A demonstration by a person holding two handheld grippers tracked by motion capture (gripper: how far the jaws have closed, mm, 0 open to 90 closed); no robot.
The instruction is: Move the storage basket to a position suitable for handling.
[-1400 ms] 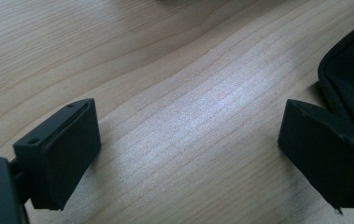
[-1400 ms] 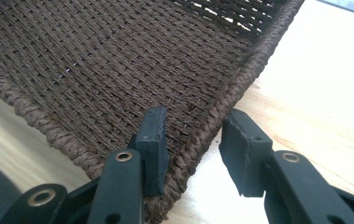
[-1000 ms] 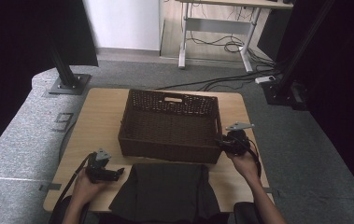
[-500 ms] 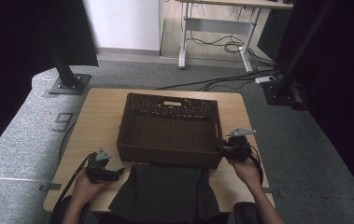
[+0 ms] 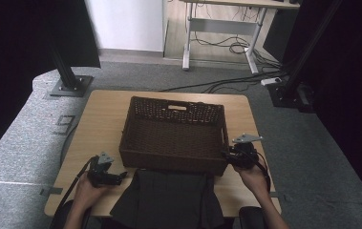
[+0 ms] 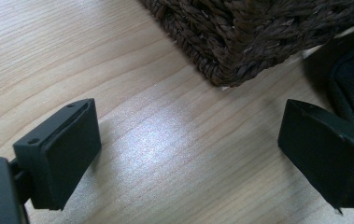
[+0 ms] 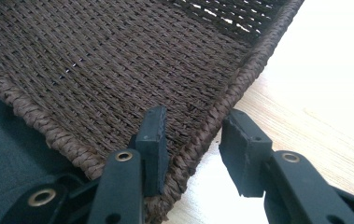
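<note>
High view: the wicker basket (image 5: 174, 133) stands in the middle of the wooden table (image 5: 97, 119), with a dark cloth (image 5: 166, 200) lying just in front of it at the near edge. The right gripper (image 5: 228, 156) sits at the basket's near right corner. Right gripper view: its jaws straddle the braided rim (image 7: 202, 135), one pad inside the wall and one outside; the jaws stand narrow, and the outer pad shows a gap to the rim. The left gripper (image 5: 121, 177) rests on the table near the basket's near left corner. Left gripper view: its jaws stand wide apart over bare wood, holding nothing.
</note>
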